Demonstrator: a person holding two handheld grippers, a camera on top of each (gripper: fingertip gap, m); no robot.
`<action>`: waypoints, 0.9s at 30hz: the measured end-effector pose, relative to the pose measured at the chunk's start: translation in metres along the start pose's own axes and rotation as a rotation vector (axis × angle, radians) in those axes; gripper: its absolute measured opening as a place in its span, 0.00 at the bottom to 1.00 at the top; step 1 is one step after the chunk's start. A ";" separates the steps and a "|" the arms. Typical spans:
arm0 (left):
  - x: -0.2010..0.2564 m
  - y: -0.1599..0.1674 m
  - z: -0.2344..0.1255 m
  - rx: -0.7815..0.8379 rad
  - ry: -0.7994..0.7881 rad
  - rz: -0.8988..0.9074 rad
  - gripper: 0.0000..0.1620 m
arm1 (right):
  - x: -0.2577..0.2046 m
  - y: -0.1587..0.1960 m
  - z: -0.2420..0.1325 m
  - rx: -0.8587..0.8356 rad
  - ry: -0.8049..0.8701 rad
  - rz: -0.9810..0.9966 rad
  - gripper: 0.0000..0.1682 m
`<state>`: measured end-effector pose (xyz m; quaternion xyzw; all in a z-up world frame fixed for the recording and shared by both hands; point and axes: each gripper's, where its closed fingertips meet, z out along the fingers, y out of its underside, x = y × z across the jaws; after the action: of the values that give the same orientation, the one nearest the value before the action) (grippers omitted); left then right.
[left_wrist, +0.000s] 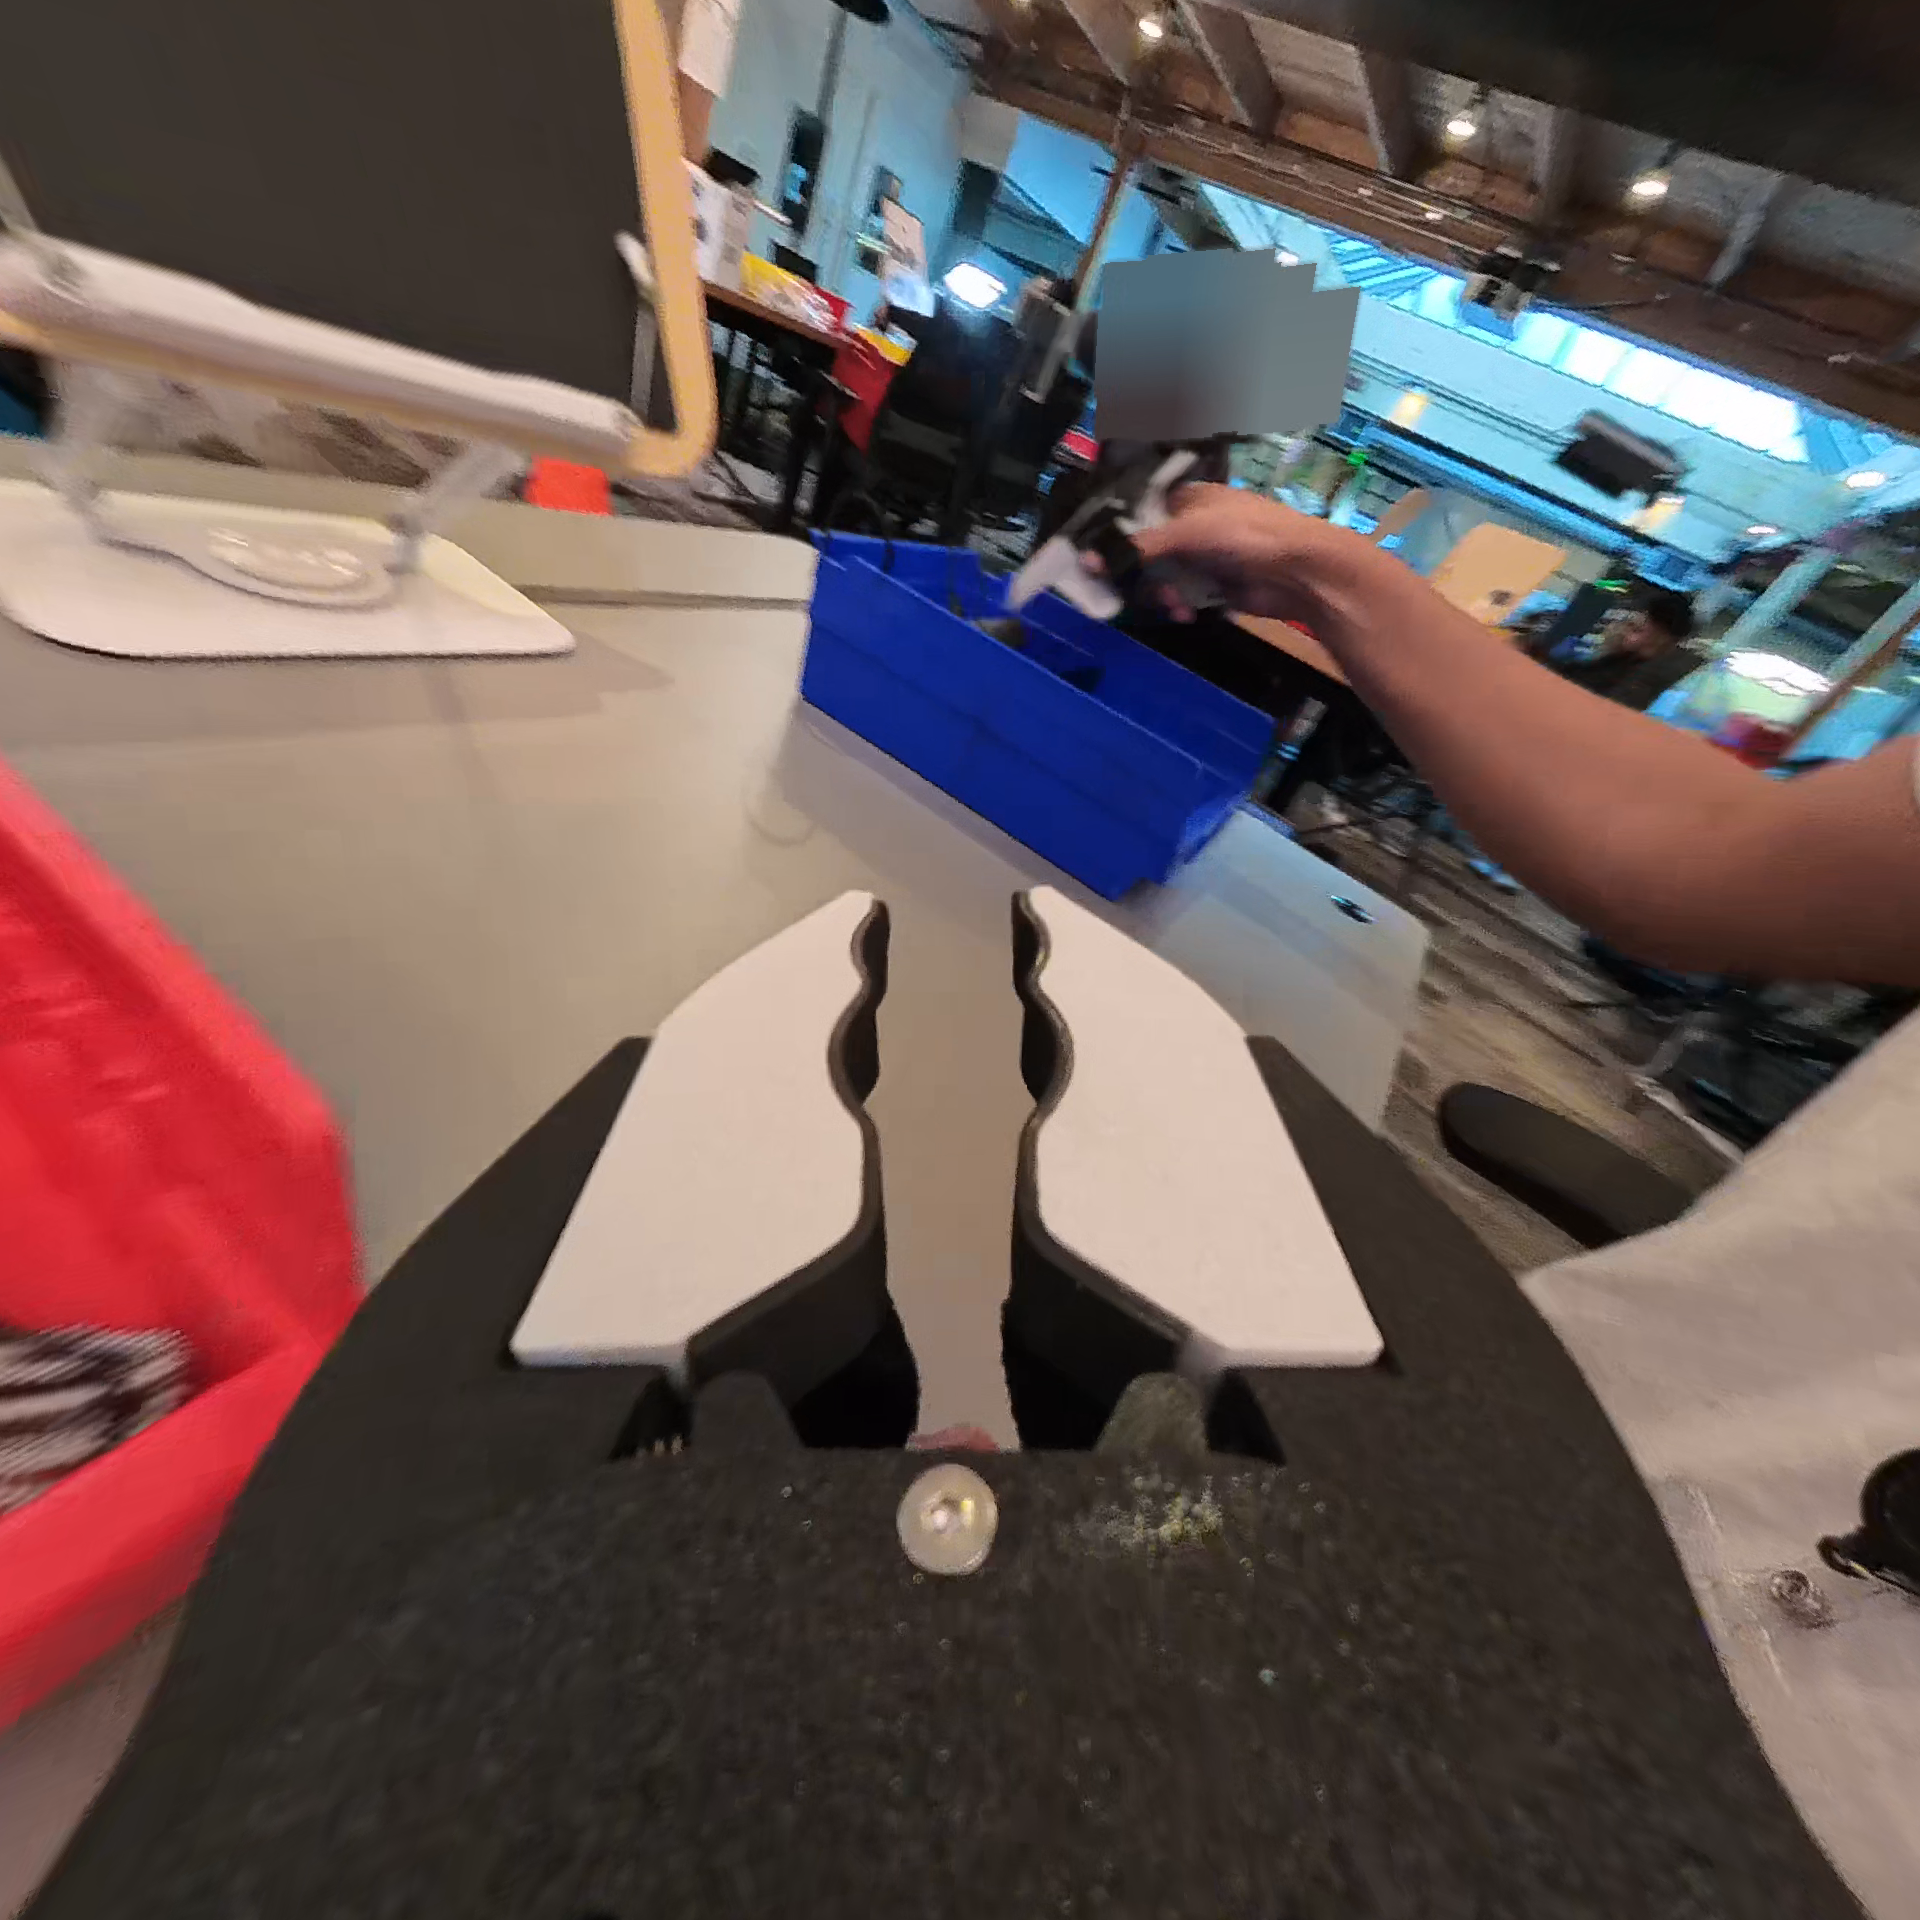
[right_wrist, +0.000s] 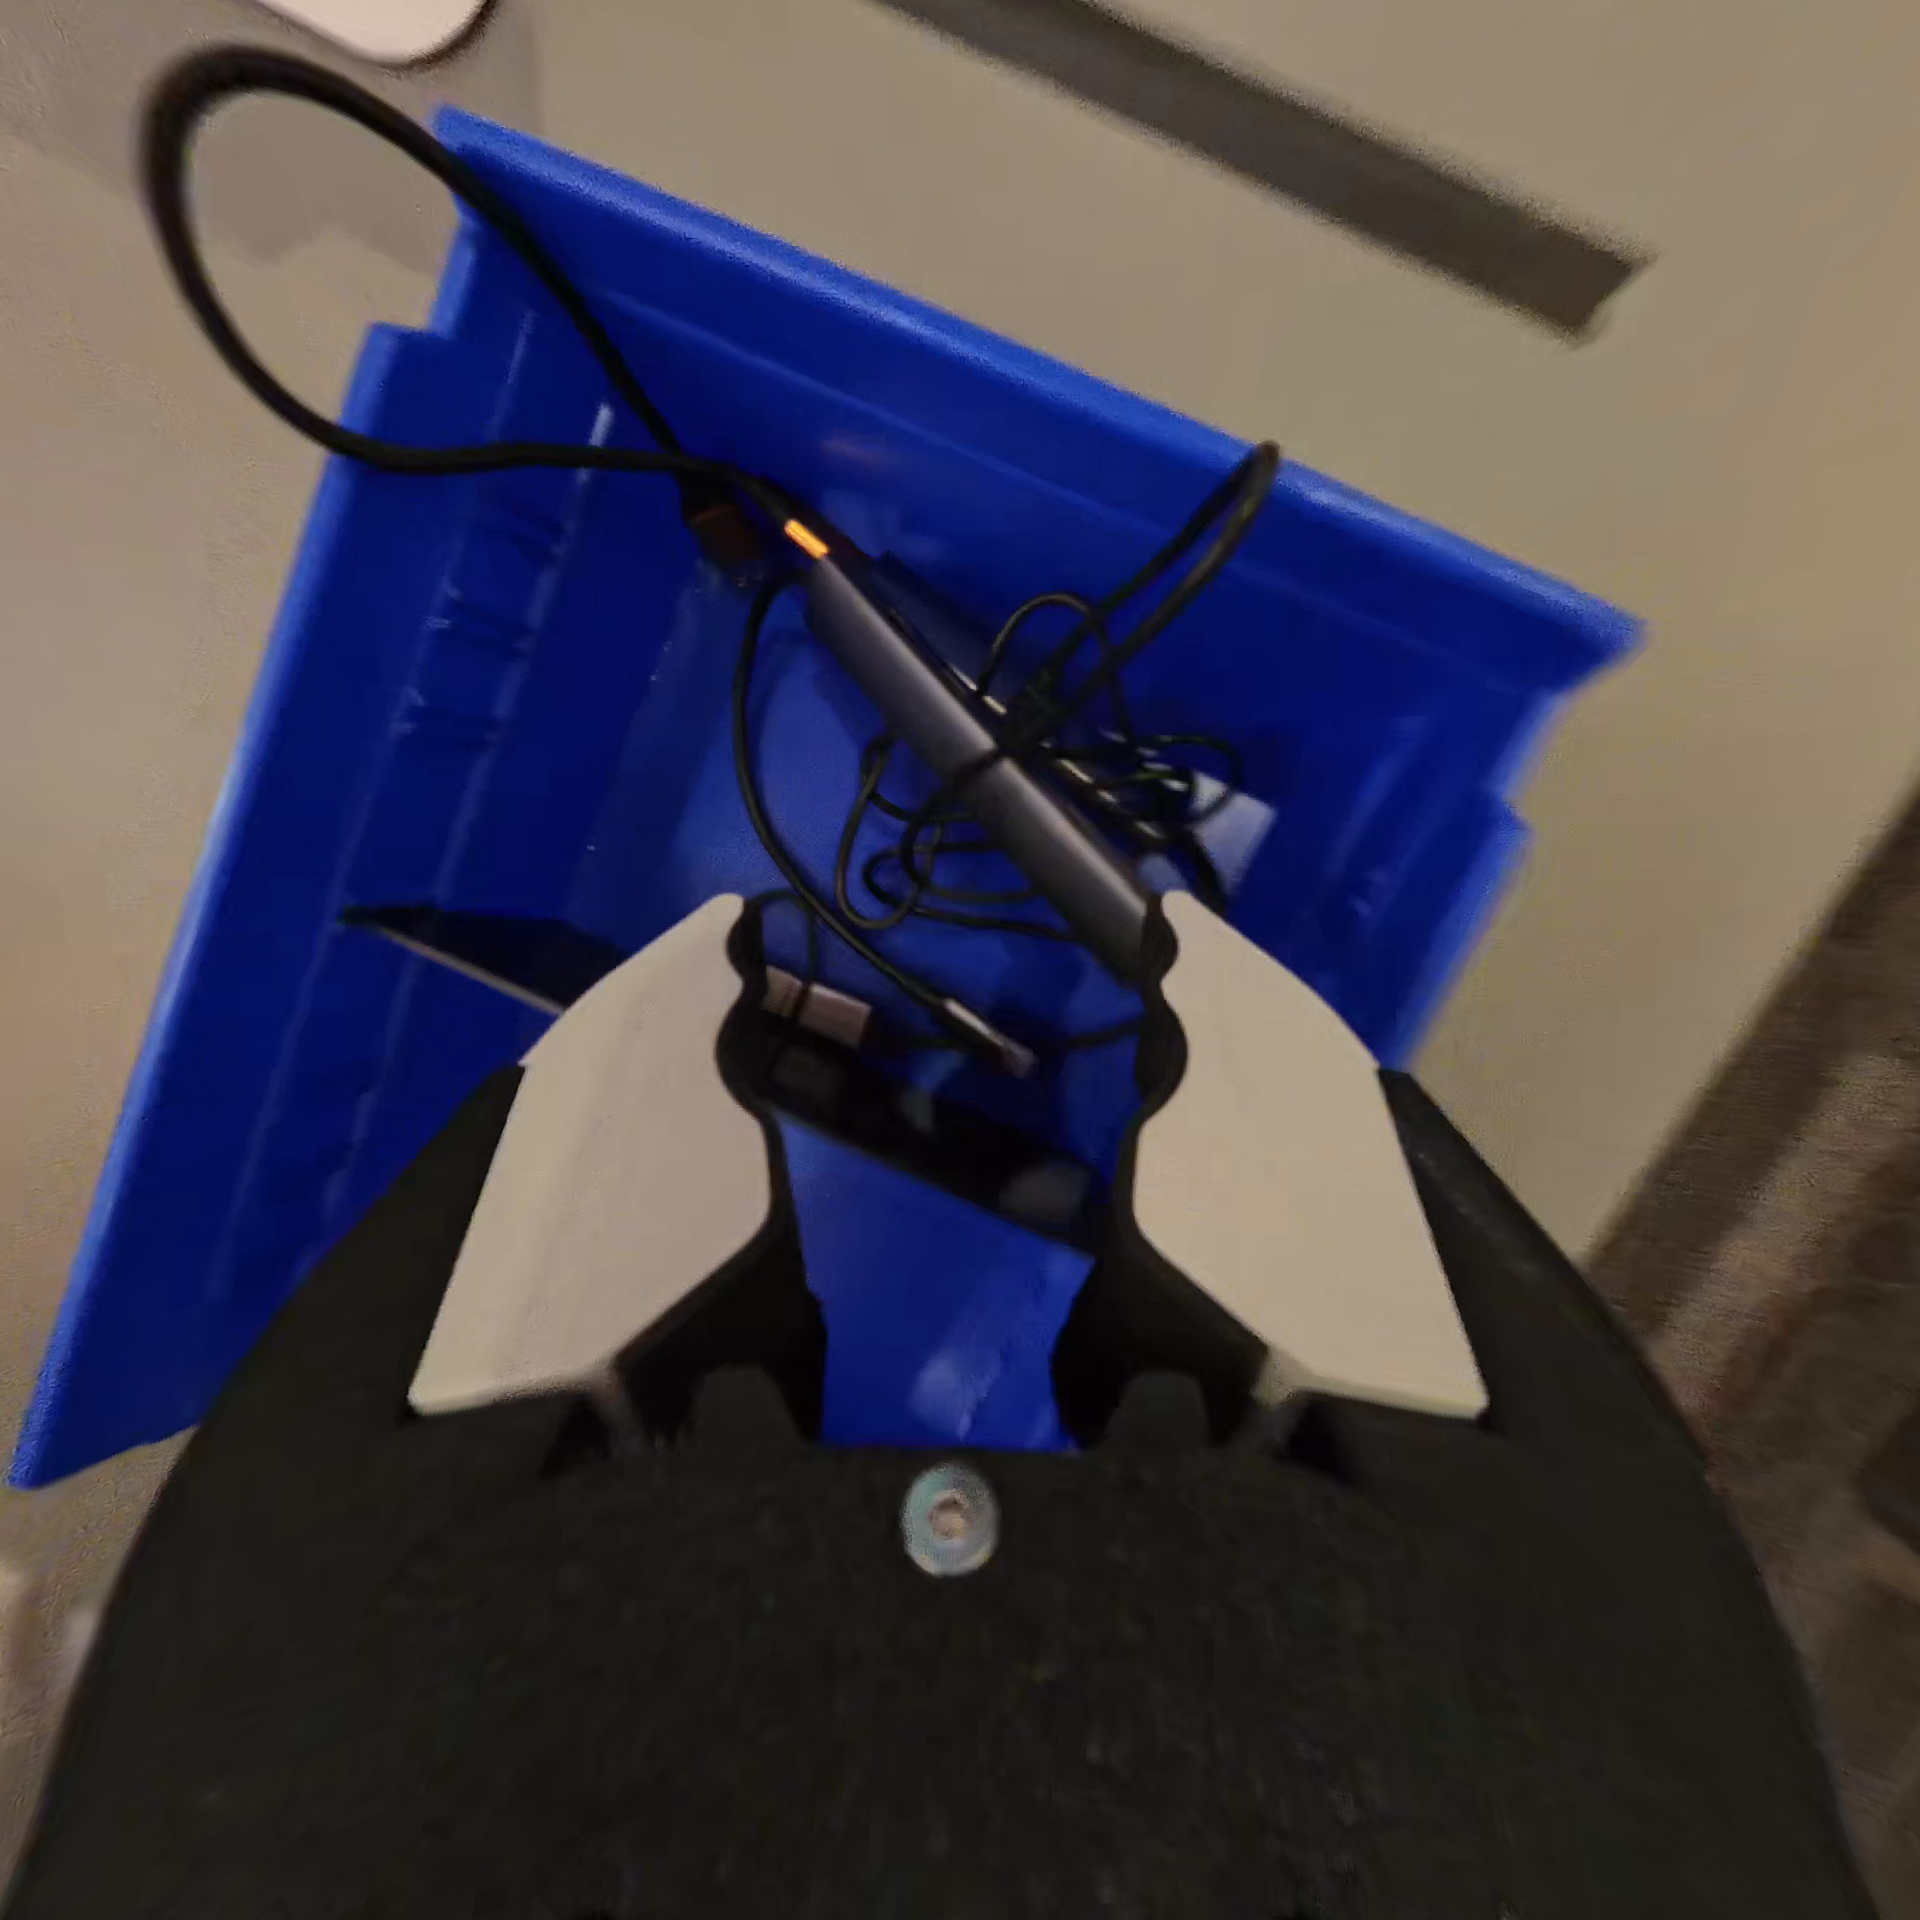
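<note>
In the left wrist view, the left claw (left_wrist: 948, 935) is hovering over the pale grey table (left_wrist: 540, 831) with its two white fingers (left_wrist: 748, 1122) standing apart by a narrow gap and nothing lying between them. A red bin (left_wrist: 135, 1195) is sitting just beside the claw at the left edge, with a black-and-white patterned item (left_wrist: 73, 1403) lying inside it. A white stand (left_wrist: 281, 561) is resting on the far left part of the table, carrying a tilted device with a tan rim (left_wrist: 665, 239). Ahead and to the right, a blue bin (left_wrist: 997, 717) is sitting near the table's far edge. The person's right hand (left_wrist: 1236, 551) is holding the right claw (left_wrist: 1029, 592) tilted down into that bin; its opening cannot be judged from this view. In the right wrist view, the right claw (right_wrist: 951, 914) is pointing down into the blue bin (right_wrist: 436, 790), and its white fingers (right_wrist: 623, 1122) are standing wide apart without gripping anything. A slim dark pen-shaped device (right_wrist: 956, 738) with a small orange light at its far end is lying diagonally inside the bin, its near end sitting just beside the right-hand fingertip; whether they are touching cannot be told. A thin black cable (right_wrist: 343, 436) is tangling around the device and looping out over the bin's far left wall. A small metal plug (right_wrist: 821, 1013) is lying on the bin floor between the fingertips. The picture is blurring slightly throughout.
</note>
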<state>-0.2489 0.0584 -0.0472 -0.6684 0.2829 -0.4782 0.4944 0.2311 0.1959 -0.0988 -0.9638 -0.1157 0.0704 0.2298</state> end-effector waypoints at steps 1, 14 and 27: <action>-0.004 -0.008 -0.013 0.017 -0.048 0.018 0.14 | 0.002 0.001 -0.019 0.041 0.066 -0.013 0.42; -0.111 0.005 -0.176 -0.083 -0.826 0.135 0.12 | -0.116 0.122 -0.063 0.770 0.211 0.190 0.30; -0.125 0.028 -0.180 -0.093 -0.796 -0.045 0.12 | -0.125 0.145 -0.047 0.830 0.114 0.298 0.30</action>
<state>-0.4596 0.0847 -0.1081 -0.8291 0.0758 -0.1791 0.5242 0.1470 0.0181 -0.1139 -0.7984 0.0753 0.0899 0.5906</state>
